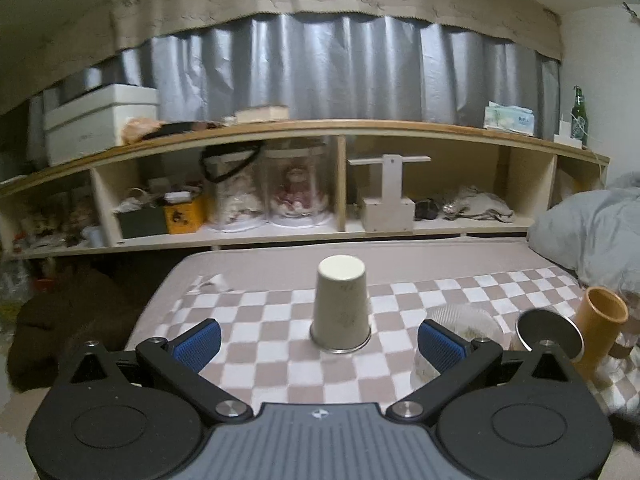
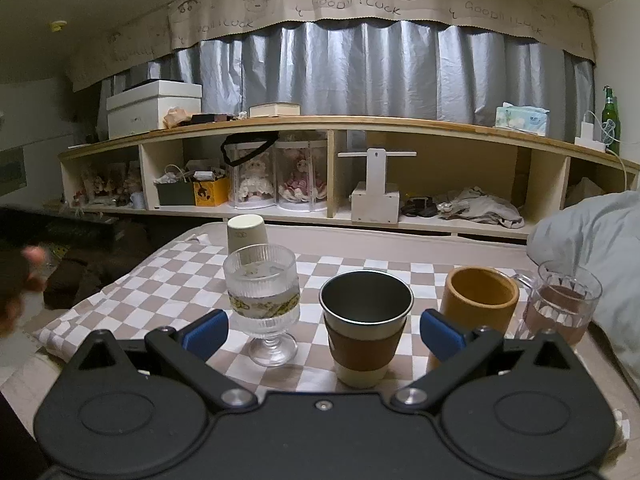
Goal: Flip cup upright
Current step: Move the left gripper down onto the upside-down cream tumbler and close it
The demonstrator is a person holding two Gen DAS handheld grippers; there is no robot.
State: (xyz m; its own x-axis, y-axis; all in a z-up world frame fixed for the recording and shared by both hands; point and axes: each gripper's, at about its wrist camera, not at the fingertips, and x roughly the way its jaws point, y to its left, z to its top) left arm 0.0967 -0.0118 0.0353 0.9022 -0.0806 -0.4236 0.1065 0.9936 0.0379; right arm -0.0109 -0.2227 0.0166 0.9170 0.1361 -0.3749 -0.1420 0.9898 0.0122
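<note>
A cream cup [image 1: 340, 306] stands upside down, mouth down, on the checkered cloth [image 1: 280, 320]. My left gripper [image 1: 320, 344] is open, and the cup sits just ahead, centred between its blue pads [image 1: 198, 344]. In the right wrist view the same cup [image 2: 246, 234] stands at the far left, behind a ribbed glass goblet [image 2: 264, 300]. My right gripper [image 2: 323, 334] is open and empty, with an upright metal-rimmed cup with a brown sleeve [image 2: 366, 328] between its fingers.
An orange cup [image 2: 478, 298] and a glass mug [image 2: 560, 304] stand right of the sleeved cup. In the left wrist view the goblet [image 1: 460, 332], sleeved cup [image 1: 548, 330] and orange cup [image 1: 600, 320] crowd the right. A grey pillow [image 2: 592, 240] lies far right. A shelf [image 2: 332, 208] runs behind.
</note>
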